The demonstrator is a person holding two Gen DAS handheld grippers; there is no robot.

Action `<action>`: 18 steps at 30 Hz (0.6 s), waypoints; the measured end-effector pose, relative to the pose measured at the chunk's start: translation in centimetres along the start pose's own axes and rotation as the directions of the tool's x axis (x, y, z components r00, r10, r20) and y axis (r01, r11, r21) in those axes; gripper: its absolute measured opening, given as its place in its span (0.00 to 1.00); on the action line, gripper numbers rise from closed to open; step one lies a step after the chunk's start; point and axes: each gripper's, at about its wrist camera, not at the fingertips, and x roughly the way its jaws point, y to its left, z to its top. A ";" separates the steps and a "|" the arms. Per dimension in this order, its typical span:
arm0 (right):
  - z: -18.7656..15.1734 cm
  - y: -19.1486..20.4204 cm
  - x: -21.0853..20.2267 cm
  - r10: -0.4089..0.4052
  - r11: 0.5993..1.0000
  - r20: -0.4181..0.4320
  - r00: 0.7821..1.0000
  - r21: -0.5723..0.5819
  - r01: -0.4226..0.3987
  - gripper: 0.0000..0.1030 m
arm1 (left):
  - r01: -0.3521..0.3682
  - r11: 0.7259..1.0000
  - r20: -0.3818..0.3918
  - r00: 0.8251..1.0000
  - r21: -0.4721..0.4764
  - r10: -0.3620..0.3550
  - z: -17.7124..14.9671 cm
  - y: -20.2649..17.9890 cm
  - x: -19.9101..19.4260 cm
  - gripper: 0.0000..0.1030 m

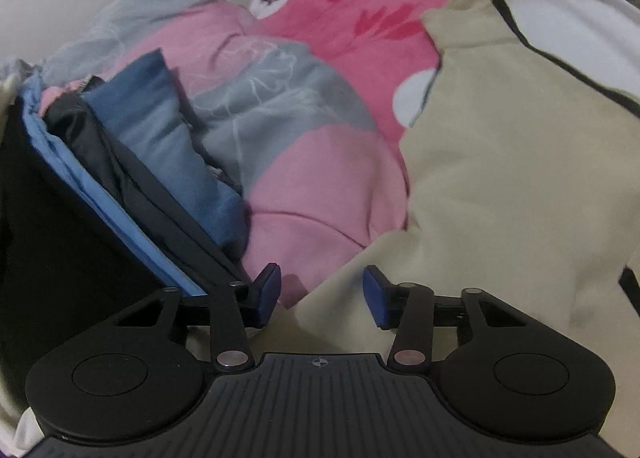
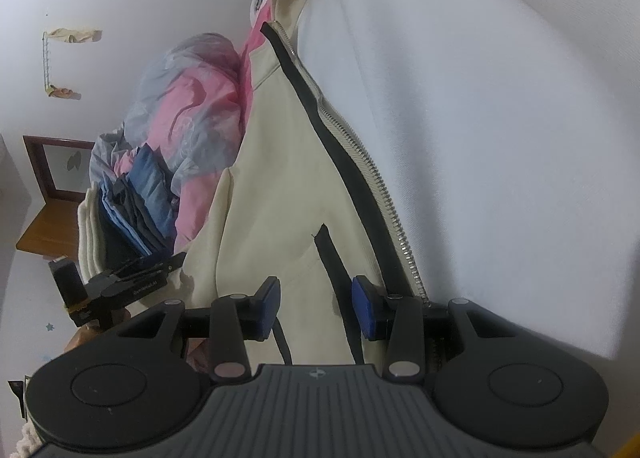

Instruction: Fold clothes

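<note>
With jaws apart and holding nothing, the left gripper and right gripper hover over the cream jacket spread ahead on the bed, its zipper just right of the right gripper, apparently for folding.

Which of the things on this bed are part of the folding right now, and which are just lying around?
In the job:
- cream jacket with its zipper
- left gripper, jaws open over the jacket
- right gripper, jaws open beside the zipper

Lying about:
- stack of folded clothes
- pink quilt
- pink flowered blanket
- wooden frame
</note>
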 end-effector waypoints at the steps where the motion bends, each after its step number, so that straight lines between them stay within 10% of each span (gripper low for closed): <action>1: 0.0 0.0 0.0 0.000 1.000 0.000 1.000 0.000 0.000 0.41 | 0.012 1.000 -0.006 1.000 0.022 -0.012 0.0 -0.2 0.1 0.43; 5: 0.0 0.0 0.0 -0.003 1.000 0.001 1.000 0.000 0.003 0.41 | 0.043 0.996 -0.018 0.999 0.079 -0.042 0.0 -1.6 0.3 0.41; 9: 0.0 0.0 -0.2 -0.002 1.000 0.001 1.000 0.003 0.002 0.41 | 0.021 1.000 -0.044 0.999 0.010 -0.020 -0.3 -1.6 1.6 0.12; 14: 0.0 -0.1 -0.1 0.000 1.000 0.001 1.000 0.004 0.000 0.41 | -0.061 0.993 0.103 0.992 -0.105 0.072 -1.1 -1.2 -1.2 0.02; 18: 0.0 -0.2 -0.1 0.001 1.000 0.001 1.000 0.006 -0.001 0.41 | -0.122 0.975 0.276 0.946 -0.187 0.171 -1.6 -0.6 -5.2 0.02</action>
